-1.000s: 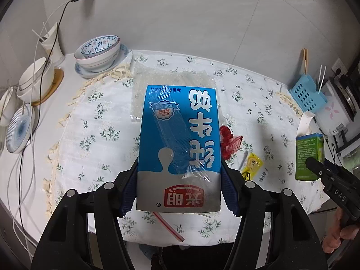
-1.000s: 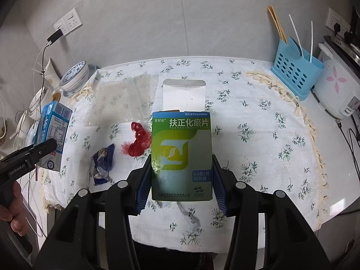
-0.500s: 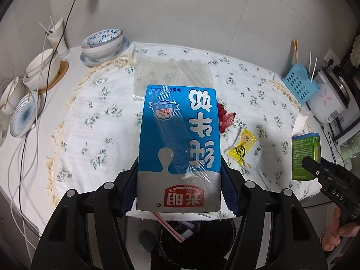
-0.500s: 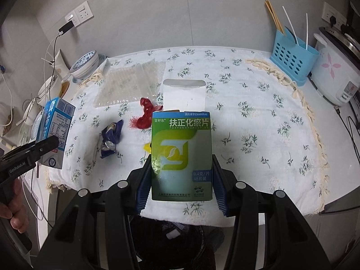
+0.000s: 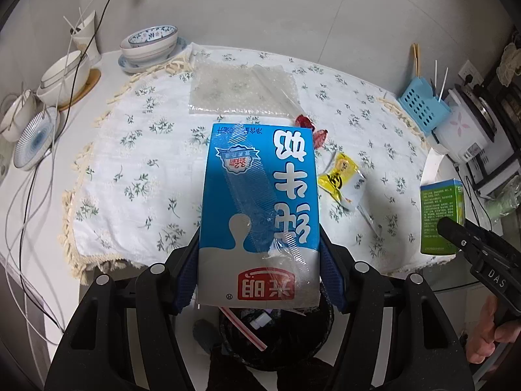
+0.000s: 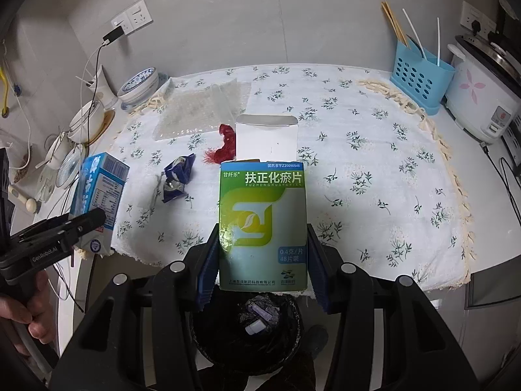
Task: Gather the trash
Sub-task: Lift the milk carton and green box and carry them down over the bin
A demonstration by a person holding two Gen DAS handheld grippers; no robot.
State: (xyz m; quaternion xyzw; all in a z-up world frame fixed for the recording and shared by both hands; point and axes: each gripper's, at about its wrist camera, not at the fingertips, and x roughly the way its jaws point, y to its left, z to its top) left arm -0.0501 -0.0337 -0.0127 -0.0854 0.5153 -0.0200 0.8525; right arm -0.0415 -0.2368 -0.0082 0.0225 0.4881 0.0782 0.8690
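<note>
Blue carton [image 5: 259,215], green box [image 6: 263,224] upright

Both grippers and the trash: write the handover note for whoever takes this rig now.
Left gripper: shut on the milk carton, over the bin.
Right gripper: shut on the medicine box, above the bin too.
Done: both picked up; the bin already holds some trash.
Left: drop both, then collect the red wrapper, blue wrapper, yellow packet and bubble wrap from the table.
</note>
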